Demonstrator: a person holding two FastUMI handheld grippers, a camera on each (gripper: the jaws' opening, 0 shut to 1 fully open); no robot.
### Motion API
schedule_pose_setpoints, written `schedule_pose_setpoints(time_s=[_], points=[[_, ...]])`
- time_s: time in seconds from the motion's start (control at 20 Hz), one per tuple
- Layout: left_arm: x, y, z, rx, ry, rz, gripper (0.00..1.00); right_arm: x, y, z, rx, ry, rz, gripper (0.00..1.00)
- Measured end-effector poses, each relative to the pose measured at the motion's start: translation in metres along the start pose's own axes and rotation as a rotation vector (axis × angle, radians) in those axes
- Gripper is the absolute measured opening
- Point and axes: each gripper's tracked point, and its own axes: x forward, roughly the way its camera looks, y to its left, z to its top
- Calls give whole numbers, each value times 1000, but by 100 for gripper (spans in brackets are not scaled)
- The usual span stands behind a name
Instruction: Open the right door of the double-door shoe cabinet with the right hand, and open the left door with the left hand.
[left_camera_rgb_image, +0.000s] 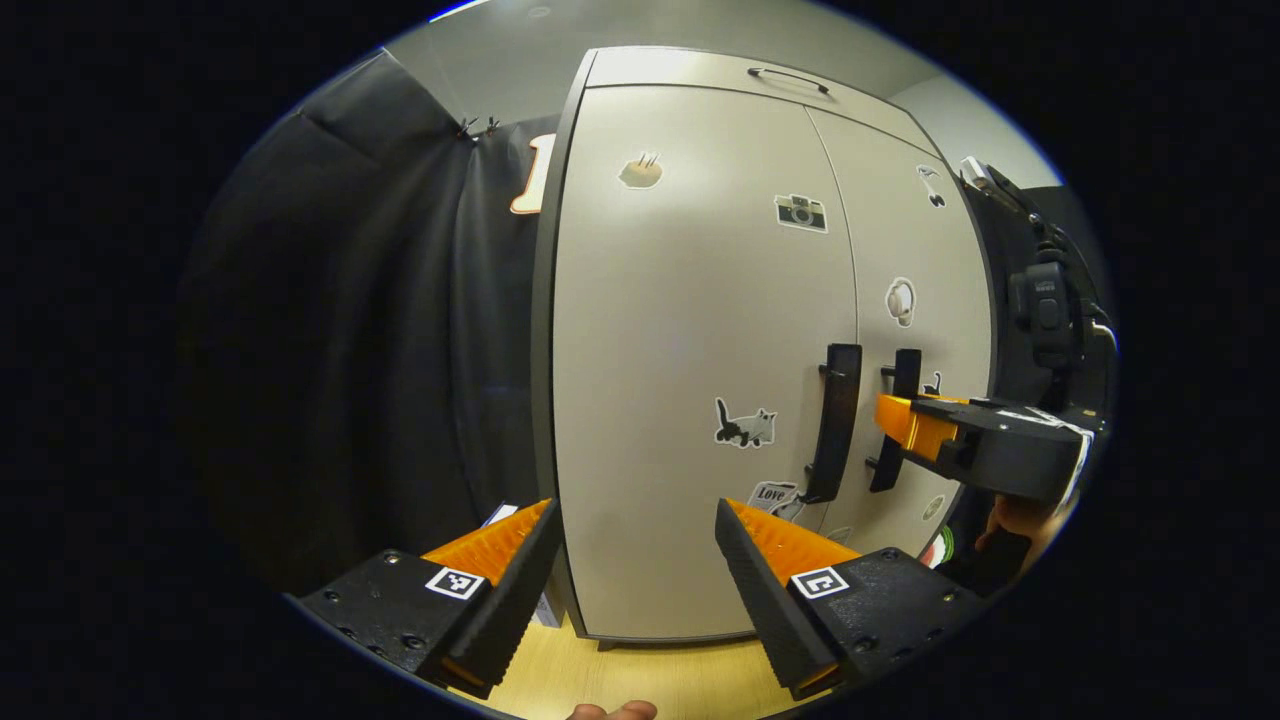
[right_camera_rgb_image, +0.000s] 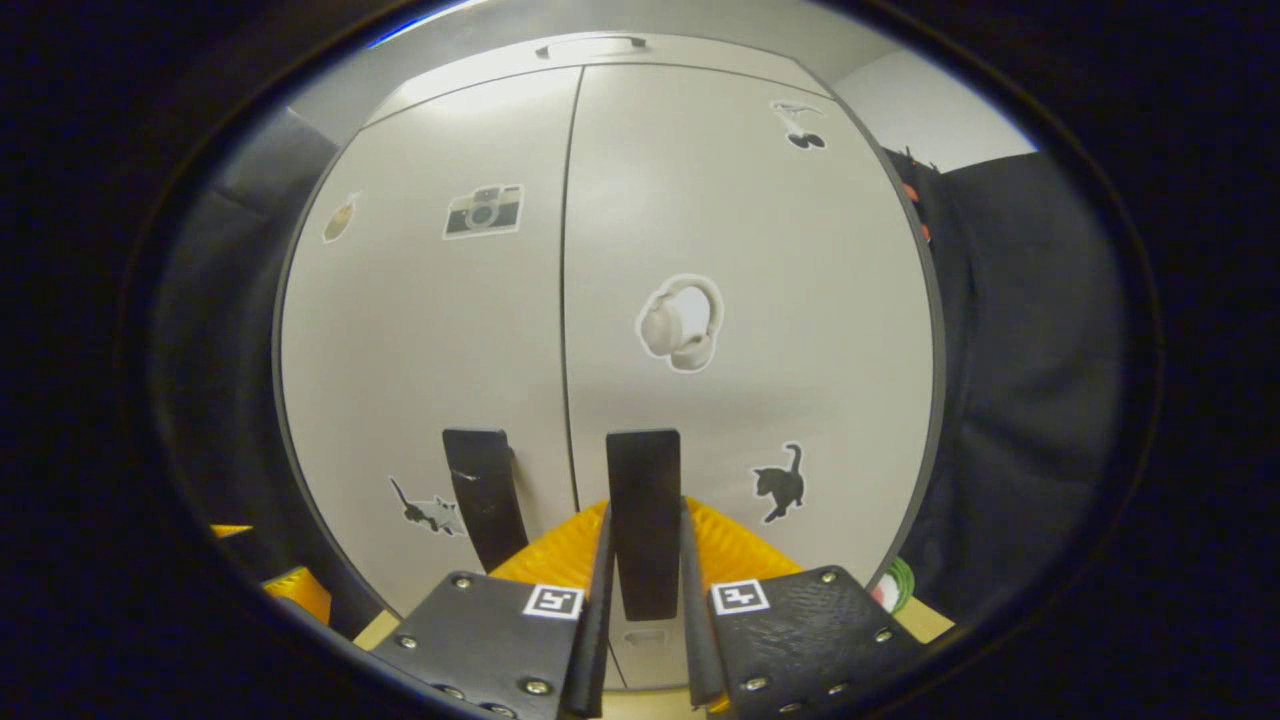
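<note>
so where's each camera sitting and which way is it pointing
left gripper view: rides the left tool, open, facing the closed left door a little way off; the right tool shows at the right door's handle, a hand below it.
right gripper view: rides the right tool, close up, fingers either side of the right door's handle.
Shared: both doors, both handles, the camera sticker.

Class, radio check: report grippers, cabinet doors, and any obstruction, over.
Right gripper shut on right door handle. Left gripper open, short of left door handle. Both doors shut. Nothing in the way.
</note>
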Motion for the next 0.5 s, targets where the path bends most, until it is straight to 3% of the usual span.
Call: schedule_pose_setpoints(time_s=[0.15, 0.2, 0.3, 0.4, 0.5], points=[[-2, 3, -3, -8, 10, 6, 96, 1, 0, -2, -9, 2, -23, 33], [-3, 3, -4, -9, 12, 6, 96, 4, 1, -4, -17, 9, -16, 27], [-7, 3, -5, -11, 16, 7, 96, 4, -1, -5, -16, 7, -3, 27], [-13, 0, -8, -12, 25, 1, 96, 2, 0, -4, -1, 14, 17, 18], [-18, -1, -9, -8, 29, 2, 96, -1, -1, -4, -5, 17, 33, 18]])
